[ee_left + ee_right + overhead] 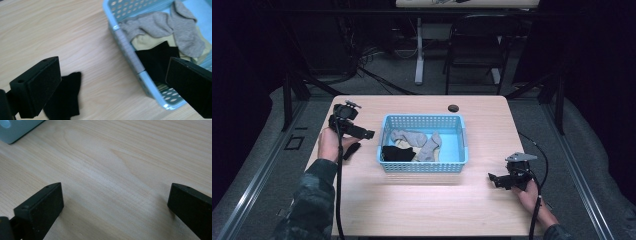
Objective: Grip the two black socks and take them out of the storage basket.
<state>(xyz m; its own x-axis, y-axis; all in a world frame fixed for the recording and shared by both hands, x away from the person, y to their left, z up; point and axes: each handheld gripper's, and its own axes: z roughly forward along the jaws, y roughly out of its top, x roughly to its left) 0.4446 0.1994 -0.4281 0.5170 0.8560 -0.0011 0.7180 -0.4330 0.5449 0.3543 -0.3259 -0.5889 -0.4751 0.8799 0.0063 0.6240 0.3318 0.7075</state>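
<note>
Basket (423, 167) between wide-spread hand-held grippers (jaws apart)

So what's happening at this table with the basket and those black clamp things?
A person sits at a wooden table holding a two-jaw gripper in each hand. A light blue basket holds grey socks, a black sock and something pale yellow. Another black sock lies on the table left of the basket, below the left gripper, whose jaws are open. The right gripper, also open, rests over bare wood. Neither holds anything.
</note>
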